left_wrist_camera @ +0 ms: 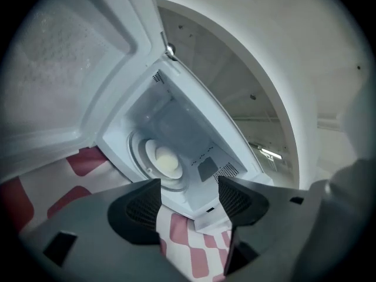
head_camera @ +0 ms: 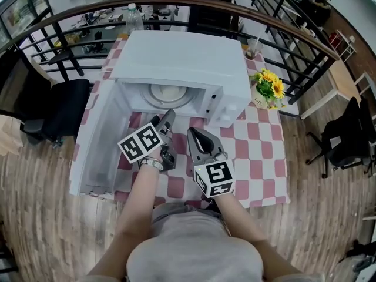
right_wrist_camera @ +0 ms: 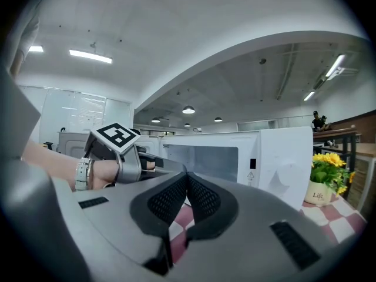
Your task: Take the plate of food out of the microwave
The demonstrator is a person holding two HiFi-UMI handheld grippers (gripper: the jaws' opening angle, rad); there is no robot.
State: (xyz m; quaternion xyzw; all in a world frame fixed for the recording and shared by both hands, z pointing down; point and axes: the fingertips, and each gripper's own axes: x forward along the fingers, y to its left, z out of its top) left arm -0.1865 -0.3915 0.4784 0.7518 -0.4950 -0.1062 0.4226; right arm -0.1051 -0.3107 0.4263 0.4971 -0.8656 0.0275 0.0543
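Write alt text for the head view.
A white microwave stands open on a checked table, a plate inside. Before it hover the left hand-held gripper, open, and the right hand-held gripper, shut. Flowers stand at its right.

- Table w/ red & white check cloth on top.
- White microwave in the middle, door open to the left.
- Pot of yellow flowers just beside microwave, right side.
- Clear cup at back right corner.
- Bottle at back left edge.
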